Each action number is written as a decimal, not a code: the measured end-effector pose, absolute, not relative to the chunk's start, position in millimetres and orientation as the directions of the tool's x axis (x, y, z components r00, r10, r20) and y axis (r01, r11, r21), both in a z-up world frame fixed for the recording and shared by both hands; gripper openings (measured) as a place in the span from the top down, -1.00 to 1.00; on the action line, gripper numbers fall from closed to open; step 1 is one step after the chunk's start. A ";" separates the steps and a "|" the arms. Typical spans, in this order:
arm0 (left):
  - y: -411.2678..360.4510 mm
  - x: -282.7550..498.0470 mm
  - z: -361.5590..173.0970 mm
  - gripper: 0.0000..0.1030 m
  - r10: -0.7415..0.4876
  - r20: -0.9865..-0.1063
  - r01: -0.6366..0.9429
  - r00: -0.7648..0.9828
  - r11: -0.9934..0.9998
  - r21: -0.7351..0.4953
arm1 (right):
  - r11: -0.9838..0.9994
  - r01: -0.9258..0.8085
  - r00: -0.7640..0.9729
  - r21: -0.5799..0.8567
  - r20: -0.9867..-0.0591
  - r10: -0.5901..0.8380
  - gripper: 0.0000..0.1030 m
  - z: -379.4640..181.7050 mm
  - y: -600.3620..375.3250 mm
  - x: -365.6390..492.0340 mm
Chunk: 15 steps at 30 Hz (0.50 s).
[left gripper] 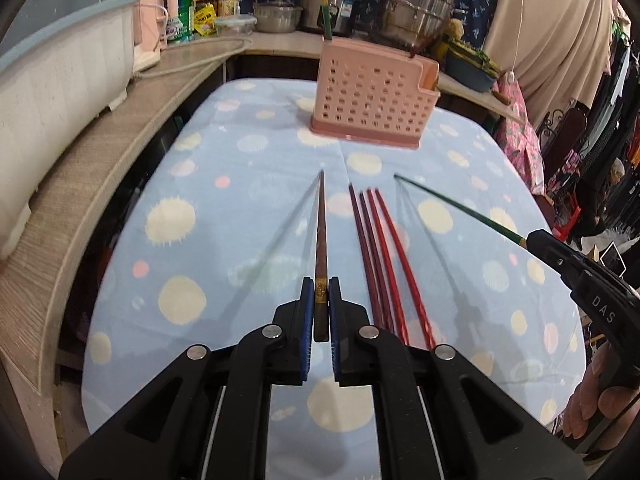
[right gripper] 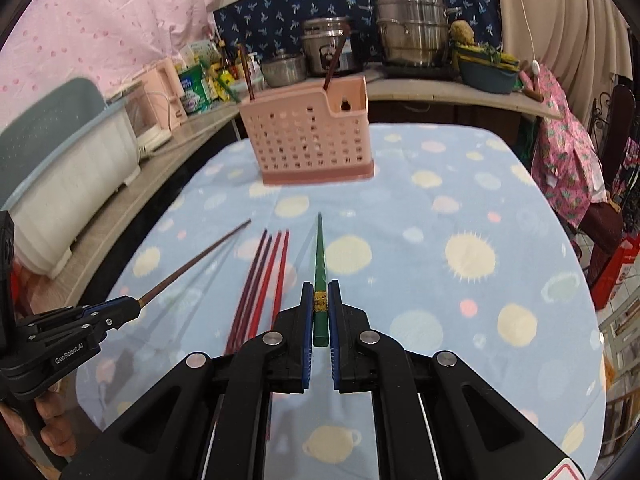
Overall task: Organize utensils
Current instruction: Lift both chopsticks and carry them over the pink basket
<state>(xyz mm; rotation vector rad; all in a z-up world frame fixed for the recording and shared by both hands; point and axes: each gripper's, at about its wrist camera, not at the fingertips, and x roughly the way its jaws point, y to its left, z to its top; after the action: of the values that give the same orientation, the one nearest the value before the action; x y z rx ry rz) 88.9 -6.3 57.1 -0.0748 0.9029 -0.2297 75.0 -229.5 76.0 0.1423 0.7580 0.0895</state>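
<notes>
Your worktop [left gripper: 256,208] is wearing a blue dotted cloth, with the pink basket [left gripper: 370,100] standing at its far end. Four red chopsticks [left gripper: 384,248] are lying between your arms. Your left tongs [left gripper: 319,300] are clamping a brown chopstick [left gripper: 320,232]; your right tongs [right gripper: 319,304] are clamping a green chopstick [right gripper: 320,264].

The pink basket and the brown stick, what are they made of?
The pink basket looks like molded plastic: smooth, matte, with even rows of punched holes. The brown stick in the left tool looks like dark wood, dull and slightly worn, with a gold band; lacquered bamboo is possible.
</notes>
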 end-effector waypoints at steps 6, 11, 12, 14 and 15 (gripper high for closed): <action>-1.7 111.7 96.1 0.86 -0.226 -0.711 0.159 0.665 0.974 -0.160 | 0.985 -0.041 0.780 0.166 -0.611 0.136 0.87 112.8 -236.2 97.7; -1.9 133.4 124.9 0.86 -0.223 -0.667 0.156 0.711 0.975 -0.159 | 0.986 -0.050 0.815 0.161 -0.564 0.133 0.87 139.0 -237.6 118.3; -2.3 138.6 130.4 0.86 -0.220 -0.658 0.156 0.720 0.975 -0.156 | 0.986 -0.049 0.819 0.160 -0.558 0.131 0.87 142.8 -238.2 123.1; -3.7 148.5 138.5 0.86 -0.218 -0.644 0.157 0.733 0.976 -0.152 | 0.985 -0.048 0.826 0.166 -0.549 0.132 0.87 149.4 -239.9 132.4; -4.9 154.0 142.7 0.86 -0.217 -0.638 0.158 0.739 0.976 -0.149 | 0.985 -0.045 0.828 0.169 -0.545 0.132 0.87 152.1 -241.2 137.8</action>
<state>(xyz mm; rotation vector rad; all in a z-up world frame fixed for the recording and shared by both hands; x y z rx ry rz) 154.0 -4.9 142.7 -0.0866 0.7101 -0.2062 137.8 -241.2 152.1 0.1520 0.5889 0.0940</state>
